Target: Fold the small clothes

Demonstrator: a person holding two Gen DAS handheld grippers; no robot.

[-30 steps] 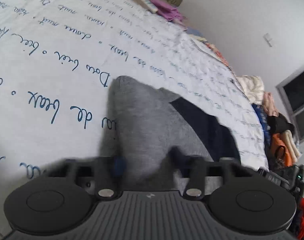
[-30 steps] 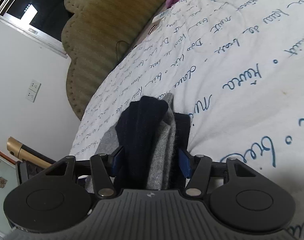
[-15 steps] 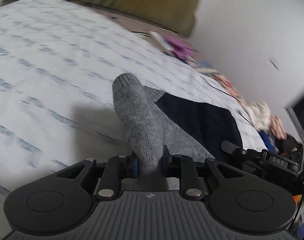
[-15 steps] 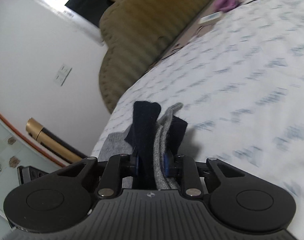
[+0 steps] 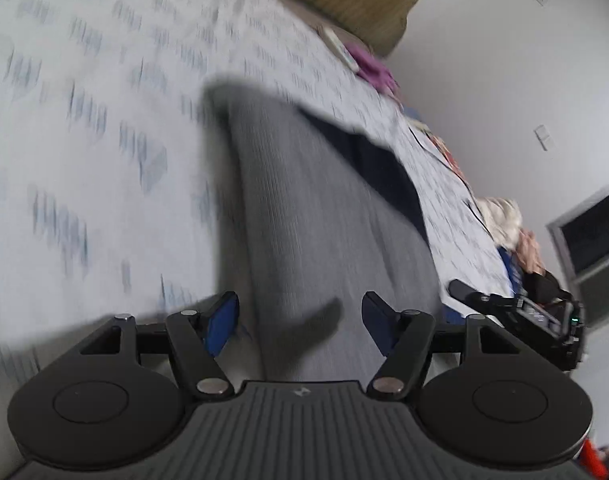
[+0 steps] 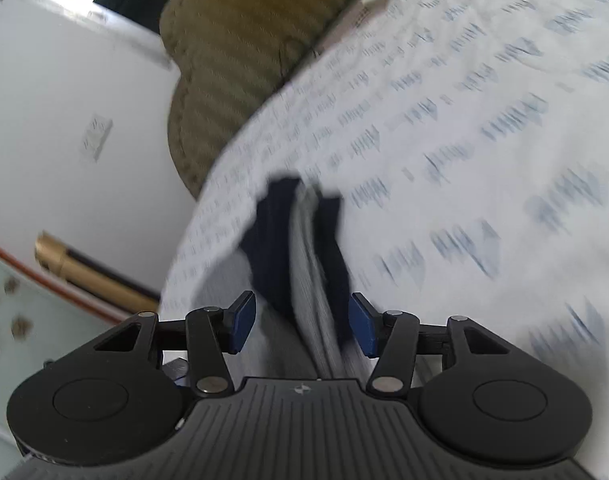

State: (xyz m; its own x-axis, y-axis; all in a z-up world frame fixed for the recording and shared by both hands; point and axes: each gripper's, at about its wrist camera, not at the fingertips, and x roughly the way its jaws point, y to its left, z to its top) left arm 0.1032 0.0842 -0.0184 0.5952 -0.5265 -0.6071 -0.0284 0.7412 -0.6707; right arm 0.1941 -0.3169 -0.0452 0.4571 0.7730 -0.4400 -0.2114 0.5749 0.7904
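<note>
Half a second ago both sets of fingers were clamped on the socks; now both stand apart, and the blur in both views shows the cameras in motion. Your left gripper (image 5: 300, 318) has its blue fingers (image 5: 221, 322) spread wide on either side of the grey sock (image 5: 304, 208), not touching it. Your right gripper (image 6: 302, 328) is likewise spread, with the cloth running loose between its fingers (image 6: 362, 330).

The socks lie on the bed (image 5: 84, 140), on its white printed sheet. From the left view the grey sock stretches away from the fingers, its toe farthest off, with the navy sock (image 5: 380, 168) showing alongside on the right. From the right view the navy sock (image 6: 272, 240) and grey layers appear stacked edge-on.

Risks as judged:
- The released pair may slump or spread, since nothing pins the layers.
- If you withdraw fast, a finger may catch the knit and drag the stack out of line.
- The pair lies near the bed edge in the right view; a snag could pull it over.

Containers: none is in view. The heap of clothes (image 5: 512, 220) at the far side of the bed lies loose, not in any basket that I can make out.
</note>
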